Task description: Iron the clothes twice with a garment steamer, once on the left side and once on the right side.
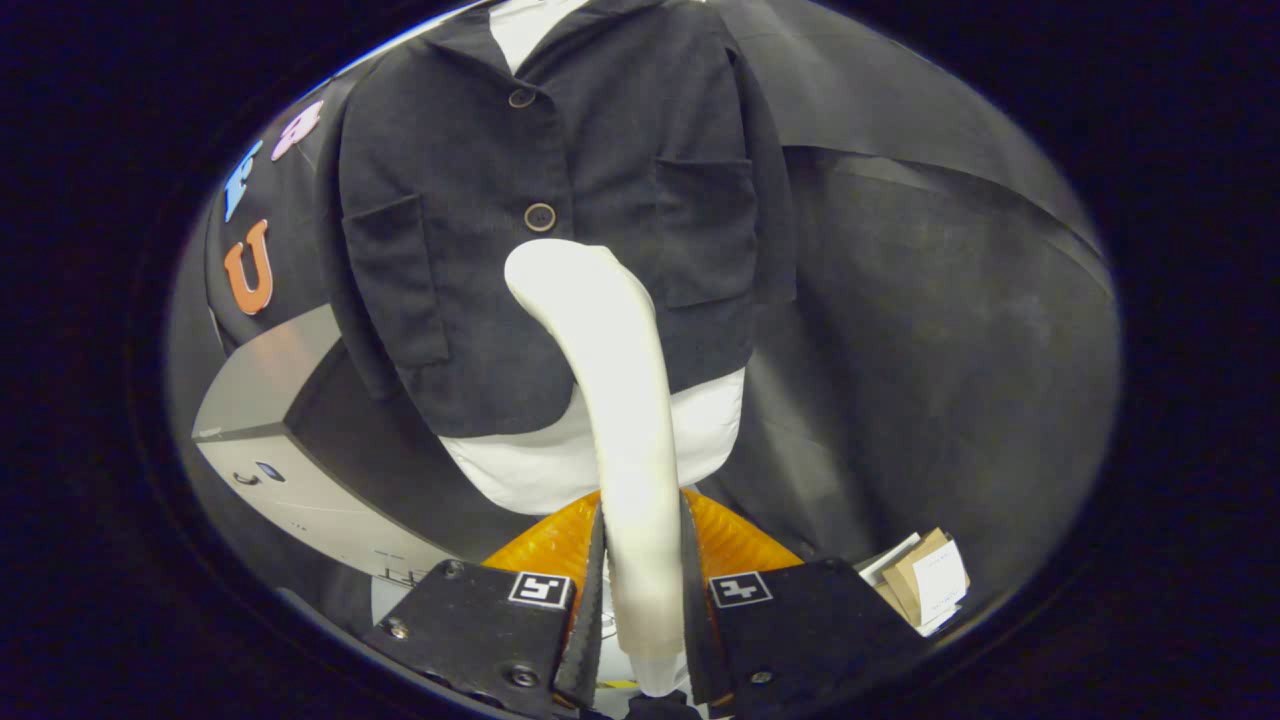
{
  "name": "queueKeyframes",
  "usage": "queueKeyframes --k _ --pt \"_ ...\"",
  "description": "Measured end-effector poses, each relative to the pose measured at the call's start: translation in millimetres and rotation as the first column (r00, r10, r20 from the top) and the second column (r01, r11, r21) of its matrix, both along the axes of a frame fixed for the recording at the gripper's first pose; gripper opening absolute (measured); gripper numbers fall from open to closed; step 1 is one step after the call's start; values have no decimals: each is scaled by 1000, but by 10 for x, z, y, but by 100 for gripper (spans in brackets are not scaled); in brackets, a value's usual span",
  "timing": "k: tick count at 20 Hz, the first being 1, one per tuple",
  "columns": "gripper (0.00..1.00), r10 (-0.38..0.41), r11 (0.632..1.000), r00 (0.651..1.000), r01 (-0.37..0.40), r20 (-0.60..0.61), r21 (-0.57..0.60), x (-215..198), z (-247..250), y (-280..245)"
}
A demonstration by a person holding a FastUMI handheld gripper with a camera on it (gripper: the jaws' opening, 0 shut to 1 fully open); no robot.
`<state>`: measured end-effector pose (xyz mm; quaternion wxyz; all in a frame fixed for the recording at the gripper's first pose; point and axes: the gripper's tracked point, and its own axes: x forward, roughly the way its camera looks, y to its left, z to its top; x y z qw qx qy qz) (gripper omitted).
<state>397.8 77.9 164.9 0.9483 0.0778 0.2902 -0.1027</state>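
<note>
Two fingers (585,590) of the gripper (643,590) pinch the handle of a cream-white, curved plastic garment steamer (625,400), one finger pressed against each side of it. The steamer rises from between the fingers and bends over to the left at its head, which lies just below the lower of two round brown buttons (540,217) on a dark charcoal short jacket (560,230). That jacket hangs upright beyond the fingers on a white dress form (540,465), with a patch pocket on each side of the steamer's head. Behind the fingers sits a ribbed orange base (735,545). Left of the jacket stands a grey box-shaped unit (280,440); to the right, near the booth's wall, lie brown cardboard pieces with white paper (925,580).
</note>
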Motion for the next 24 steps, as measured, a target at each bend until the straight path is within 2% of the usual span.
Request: queueKeyframes --k 7,10,18,20,24 --pt "38 -41 999 997 40 68 21 65 -22 17" --pt "37 -35 999 994 34 102 9 122 -6 15" --pt "37 76 997 987 -72 139 -32 179 31 19" --pt "37 74 997 985 -70 158 -30 199 -9 44" --pt "37 140 990 983 -136 121 -40 218 -178 101"
